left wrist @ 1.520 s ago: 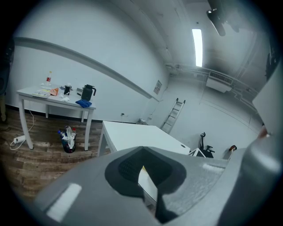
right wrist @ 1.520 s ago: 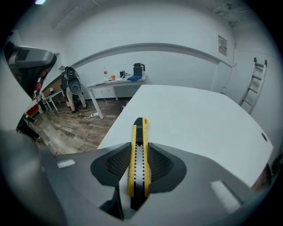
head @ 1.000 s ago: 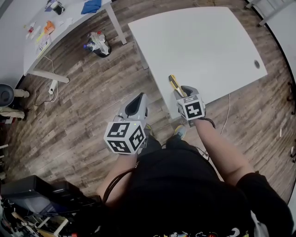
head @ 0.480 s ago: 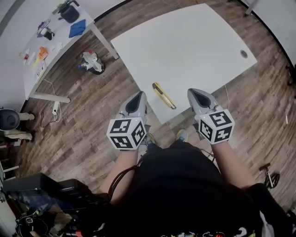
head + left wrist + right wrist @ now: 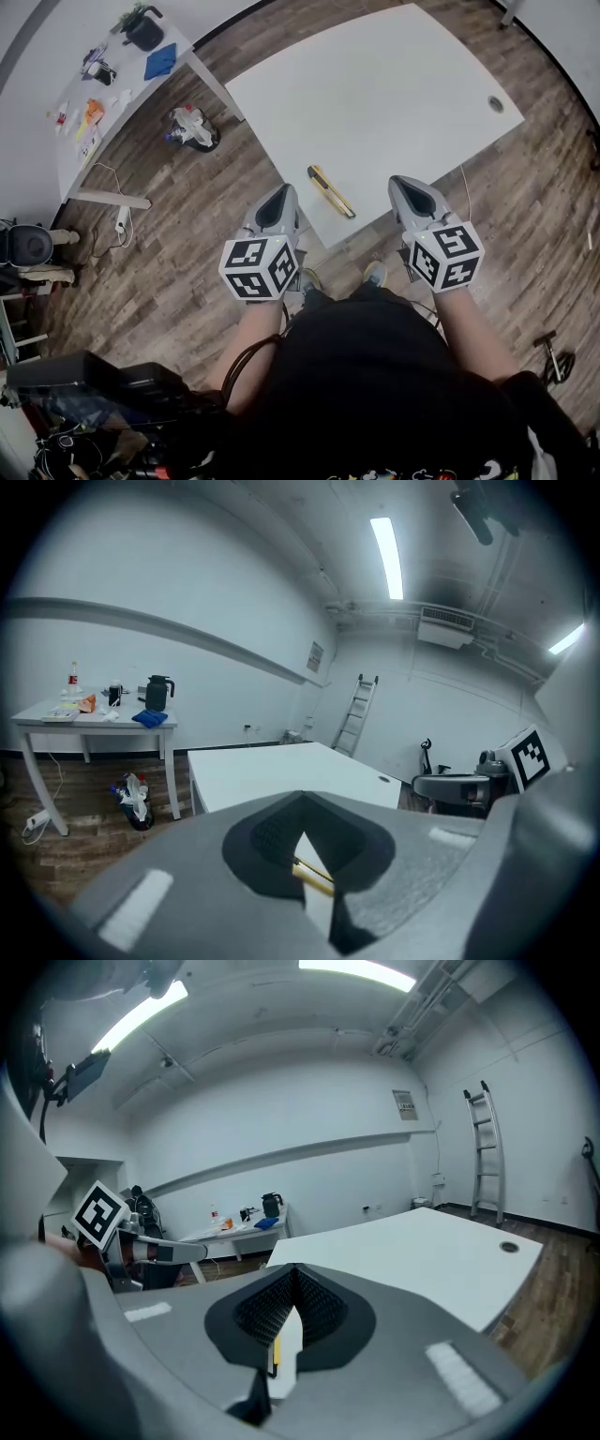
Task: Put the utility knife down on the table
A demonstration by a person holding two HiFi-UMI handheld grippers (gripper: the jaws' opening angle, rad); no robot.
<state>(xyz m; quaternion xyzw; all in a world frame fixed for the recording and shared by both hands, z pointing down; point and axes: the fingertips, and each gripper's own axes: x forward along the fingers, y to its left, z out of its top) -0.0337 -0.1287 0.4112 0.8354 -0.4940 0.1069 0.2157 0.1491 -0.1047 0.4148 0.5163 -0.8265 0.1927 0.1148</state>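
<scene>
The yellow and black utility knife (image 5: pixel 331 191) lies flat on the white table (image 5: pixel 375 84), near its front corner. It is free of both grippers. My left gripper (image 5: pixel 278 202) hangs over the wood floor just left of that corner, jaws shut and empty. My right gripper (image 5: pixel 408 187) is at the table's near edge, to the right of the knife, also shut and empty. A sliver of the knife (image 5: pixel 312 875) shows through the slit in the left gripper view, and the knife (image 5: pixel 274 1352) also shows low in the right gripper view.
A second table (image 5: pixel 112 75) at the far left carries a kettle, a blue cloth and small items. A bag of bottles (image 5: pixel 192 128) sits on the floor beside it. A power strip (image 5: pixel 122 218) lies farther left. A ladder (image 5: pixel 356 714) leans on the far wall.
A second ago my right gripper held the knife over the table's edge. The knife now lies on the table and the right gripper has drawn back to the right, empty. The left gripper barely moved.
</scene>
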